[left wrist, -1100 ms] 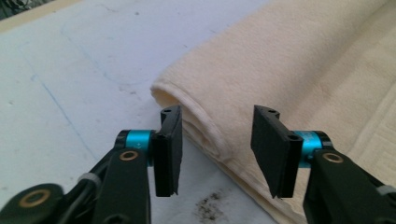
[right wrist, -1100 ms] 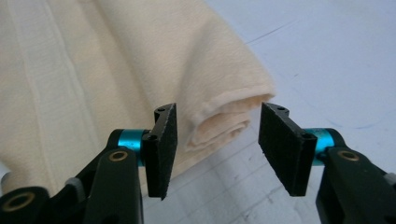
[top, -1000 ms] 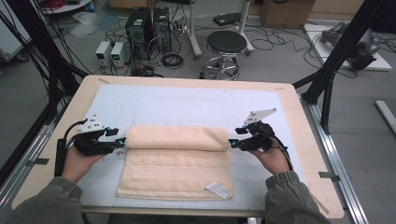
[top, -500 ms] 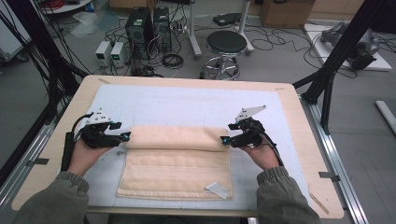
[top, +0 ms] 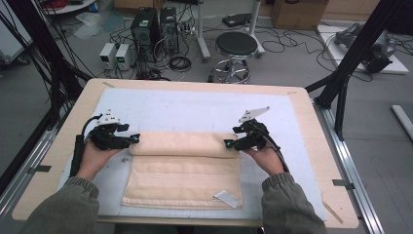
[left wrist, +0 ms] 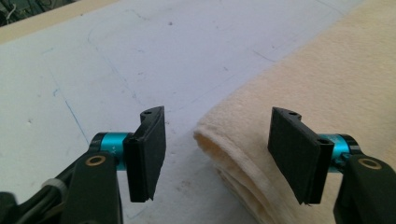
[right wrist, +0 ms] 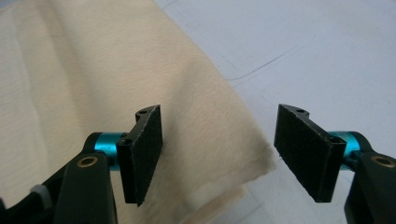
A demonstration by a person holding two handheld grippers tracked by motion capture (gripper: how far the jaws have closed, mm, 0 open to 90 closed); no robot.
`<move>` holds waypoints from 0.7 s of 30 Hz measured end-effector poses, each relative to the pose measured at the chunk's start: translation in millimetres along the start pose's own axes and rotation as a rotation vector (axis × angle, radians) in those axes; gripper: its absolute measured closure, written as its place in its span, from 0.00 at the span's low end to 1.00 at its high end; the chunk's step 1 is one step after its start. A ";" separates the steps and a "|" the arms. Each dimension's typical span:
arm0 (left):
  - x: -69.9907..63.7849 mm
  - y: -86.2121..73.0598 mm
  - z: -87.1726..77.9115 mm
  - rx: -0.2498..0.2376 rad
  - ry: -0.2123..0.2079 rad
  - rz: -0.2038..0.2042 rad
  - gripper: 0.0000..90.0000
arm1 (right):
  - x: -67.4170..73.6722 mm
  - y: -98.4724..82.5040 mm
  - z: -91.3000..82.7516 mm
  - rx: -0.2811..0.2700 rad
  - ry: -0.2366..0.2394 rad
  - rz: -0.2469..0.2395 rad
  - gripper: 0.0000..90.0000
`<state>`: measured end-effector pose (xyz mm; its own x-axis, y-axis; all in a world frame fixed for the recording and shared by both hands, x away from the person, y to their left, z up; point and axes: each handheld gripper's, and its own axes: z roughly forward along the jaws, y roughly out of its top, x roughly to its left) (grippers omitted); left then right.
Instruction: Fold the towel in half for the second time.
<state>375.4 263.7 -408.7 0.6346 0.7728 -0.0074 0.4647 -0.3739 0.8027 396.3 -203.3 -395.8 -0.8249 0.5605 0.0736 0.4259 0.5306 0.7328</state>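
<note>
While the cream terry towel (top: pixel 182 168) lay folded near the front middle of the pale blue mat (top: pixel 195 109) covering the wooden table (top: pixel 73 122), a person's hands held one gripper at each end of its doubled-over far fold. At the left, the left gripper (top: pixel 132 139) sat just beside that fold's left end; its black jaws had just been opening and stood wide, and in the left gripper view (left wrist: pixel 215 156) the layered towel corner (left wrist: pixel 224 144) lay between them, untouched by either pad. At the right, the right gripper (top: pixel 228 144) met the fold's right end, jaws likewise just opened wide. In the right gripper view (right wrist: pixel 217 156) the towel's corner (right wrist: pixel 252 161) lay between the spread pads, unpinched.
</note>
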 end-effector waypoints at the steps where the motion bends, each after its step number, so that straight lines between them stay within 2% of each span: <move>1: 1.5 -1.2 4.5 0.013 -0.009 -0.010 0.41 | -3.3 0.2 5.1 0.014 0.010 0.013 0.35; 2: 3.0 -2.8 9.1 0.028 -0.014 -0.023 0.41 | -7.0 -0.3 10.2 0.030 0.011 0.027 0.37; 4: 6.5 -6.0 15.4 0.043 -0.052 -0.062 0.43 | -14.1 -4.2 17.8 0.042 0.055 0.047 0.48; 5: 7.8 -7.2 16.2 0.039 -0.083 -0.071 0.51 | -16.5 -6.0 19.7 0.051 0.084 0.066 0.56; 7: 5.9 -6.8 15.9 0.033 -0.115 -0.052 0.69 | -18.1 -8.0 21.2 0.048 0.137 0.069 0.68; 9: 0.9 -4.6 13.0 0.034 -0.111 -0.004 0.83 | -16.0 -5.9 18.6 0.048 0.142 0.038 0.77; 11: -2.0 -3.0 9.5 0.032 -0.111 0.009 0.93 | -13.0 -3.3 14.6 0.028 0.143 0.013 0.82; 15: -4.6 -0.7 -1.1 0.020 -0.113 0.015 0.95 | -4.7 0.1 3.9 0.017 0.131 -0.019 0.85; 17: -8.0 1.6 -9.9 -0.003 -0.114 0.027 0.96 | 2.4 1.9 -4.9 -0.006 0.127 -0.044 0.85; 21: -20.1 2.7 -33.7 -0.051 -0.132 0.069 0.96 | 17.0 2.7 -22.9 -0.042 0.121 -0.094 0.86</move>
<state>343.1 264.4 -386.2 0.7412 0.6707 -0.0275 0.3879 -0.3945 0.8330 374.9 -206.9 -377.0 -0.9001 0.4279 0.0823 0.3310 0.5487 0.7677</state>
